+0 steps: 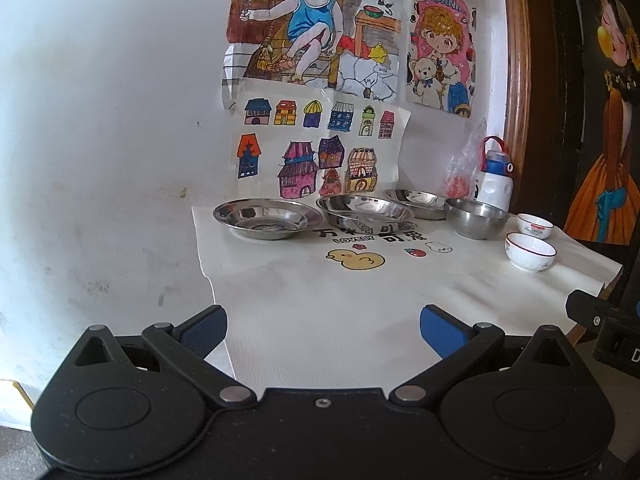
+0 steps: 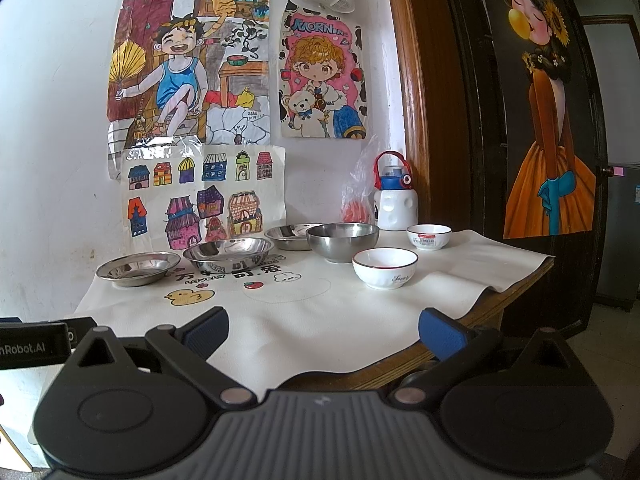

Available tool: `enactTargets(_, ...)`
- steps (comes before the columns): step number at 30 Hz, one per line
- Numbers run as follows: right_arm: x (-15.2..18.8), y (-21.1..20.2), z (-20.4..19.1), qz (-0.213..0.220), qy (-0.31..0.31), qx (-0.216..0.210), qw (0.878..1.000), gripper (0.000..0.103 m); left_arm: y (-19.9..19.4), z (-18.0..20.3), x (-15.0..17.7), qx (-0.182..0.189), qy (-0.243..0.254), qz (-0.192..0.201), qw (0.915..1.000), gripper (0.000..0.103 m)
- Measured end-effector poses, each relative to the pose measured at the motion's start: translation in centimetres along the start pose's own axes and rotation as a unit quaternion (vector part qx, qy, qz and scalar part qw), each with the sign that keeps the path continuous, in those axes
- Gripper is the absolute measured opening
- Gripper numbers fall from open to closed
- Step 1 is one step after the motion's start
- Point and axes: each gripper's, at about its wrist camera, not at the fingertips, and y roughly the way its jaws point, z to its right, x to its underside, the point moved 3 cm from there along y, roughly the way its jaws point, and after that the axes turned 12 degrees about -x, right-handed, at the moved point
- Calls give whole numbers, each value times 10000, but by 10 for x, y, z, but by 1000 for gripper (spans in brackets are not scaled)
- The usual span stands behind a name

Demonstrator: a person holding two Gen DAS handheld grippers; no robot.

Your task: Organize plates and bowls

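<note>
Both grippers hang off the near edge of the table, nothing between the pads.

Left gripper [image 1: 323, 330]: jaws spread wide, empty, over the white mat [image 1: 320, 292]. Right gripper [image 2: 323, 332]: same, wide open, empty, over the mat's near right part and the table edge [image 2: 520, 292].

Dishes, left to right, all on the mat along the far wall side:
- steel plate [image 1: 267, 218] [image 2: 138, 267], far left, flat, upright, alone.
- steel dish [image 1: 365, 210] [image 2: 229, 255], just right of the plate, deeper, sits on the printed lettering. Near the plate; touching or not, can't tell.
- second steel dish [image 1: 416, 202] [image 2: 290, 236], behind and to the right, partly hidden by the steel bowl.
- steel bowl [image 1: 476, 218] [image 2: 342, 241], deepest, in front of that dish, overlapping it in view.
- near white bowl [image 1: 530, 251] [image 2: 385, 268], red rim, closest to the grippers, apart from the steel bowl.
- far white bowl [image 1: 535, 225] [image 2: 429, 237], red rim, label on its side, behind the near one, apart from it.

Nothing stacked. All rims up.

Other: duck print [image 1: 356, 259] [image 2: 187, 296] on the mat in front of the steel dish. White bottle [image 1: 495, 174] [image 2: 395, 196] with blue-red cap in the back right corner by the door frame, plastic bag [image 2: 358, 192] just left of it. Drawings [image 2: 192, 72] taped on the wall behind.
</note>
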Motion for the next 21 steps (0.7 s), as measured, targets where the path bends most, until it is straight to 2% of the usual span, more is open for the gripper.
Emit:
enactTargets(10, -1, 5, 1, -132, -64, 123, 9998, 103, 4, -1, 1, -33, 3, -41, 10000, 102)
enactTargets(15, -15, 14, 1, -250, -304, 250, 9989, 103, 10, -1, -6, -215, 94, -116, 9997, 102)
enactTargets(21, -37, 35, 9, -220, -480, 244, 9983, 103, 32, 6, -23, -210, 263, -390, 9987, 102)
